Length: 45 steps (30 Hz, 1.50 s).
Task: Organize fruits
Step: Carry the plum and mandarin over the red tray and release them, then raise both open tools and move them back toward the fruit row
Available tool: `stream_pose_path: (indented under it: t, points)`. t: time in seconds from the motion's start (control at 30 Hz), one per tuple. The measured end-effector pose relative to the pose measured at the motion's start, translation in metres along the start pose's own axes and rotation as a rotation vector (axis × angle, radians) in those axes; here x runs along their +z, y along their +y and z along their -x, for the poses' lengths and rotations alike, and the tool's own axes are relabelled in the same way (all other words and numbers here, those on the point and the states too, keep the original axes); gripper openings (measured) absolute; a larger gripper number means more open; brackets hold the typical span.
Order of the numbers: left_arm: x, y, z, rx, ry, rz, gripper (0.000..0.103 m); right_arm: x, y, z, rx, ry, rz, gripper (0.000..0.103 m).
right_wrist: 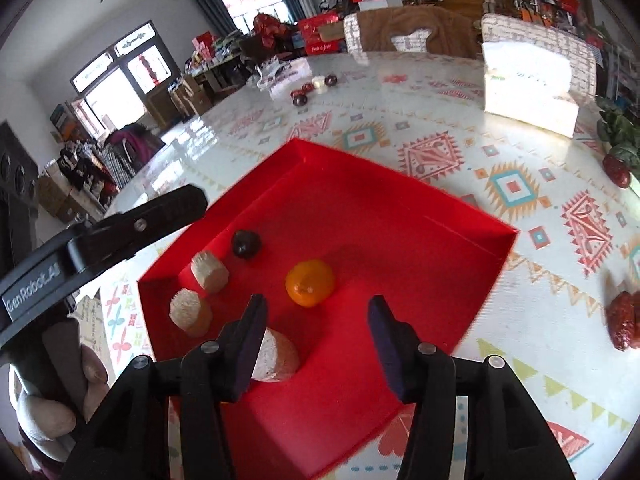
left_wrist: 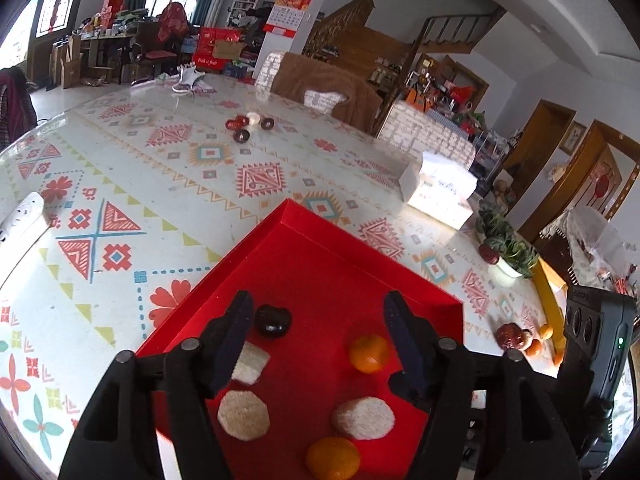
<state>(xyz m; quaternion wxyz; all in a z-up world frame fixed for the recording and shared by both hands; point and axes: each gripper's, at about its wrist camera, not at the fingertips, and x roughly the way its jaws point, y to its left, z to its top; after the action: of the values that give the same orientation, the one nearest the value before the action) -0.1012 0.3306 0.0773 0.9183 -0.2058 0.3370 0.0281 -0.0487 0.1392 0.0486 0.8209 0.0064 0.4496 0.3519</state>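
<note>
A red tray (left_wrist: 320,264) lies on the patterned table. It holds two oranges (left_wrist: 369,353), a dark round fruit (left_wrist: 273,321) and three pale cut pieces (left_wrist: 363,418). My left gripper (left_wrist: 319,304) hovers over the tray, open, with nothing between its fingers. In the right wrist view my right gripper (right_wrist: 318,308) is also open above the tray (right_wrist: 400,208), just behind one orange (right_wrist: 310,283). A pale piece (right_wrist: 276,356) lies beside its left finger. The dark fruit (right_wrist: 246,244) sits near the tray's left wall.
Red dates (left_wrist: 510,336) and small oranges (left_wrist: 540,340) lie on the table right of the tray. A cluster of dark fruits (left_wrist: 244,124) sits far across. A tissue box (left_wrist: 440,192), a potted plant (left_wrist: 504,240) and a power strip (left_wrist: 20,216) line the edges.
</note>
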Motion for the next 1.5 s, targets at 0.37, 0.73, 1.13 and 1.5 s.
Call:
stream_pose_path:
  t: [0.37,0.73,1.13,1.5]
  points:
    - [-0.009,-0.041,0.045,-0.087,-0.074,-0.004,0.070,-0.030,-0.054,0.088,0.050,-0.171,-0.244,0.071]
    - [-0.022,-0.135,0.135,-0.280,-0.184,-0.147,0.071,-0.082,-0.101,0.206,-0.089,-0.270,-0.336,0.071]
    - [-0.012,-0.218,0.243,-0.465,-0.354,-0.278,0.071,-0.101,-0.122,0.372,-0.214,-0.435,-0.335,0.073]
    - [0.063,-0.267,0.388,-0.519,-0.635,-0.359,0.079,-0.071,-0.066,0.572,-0.571,-0.642,-0.225,0.077]
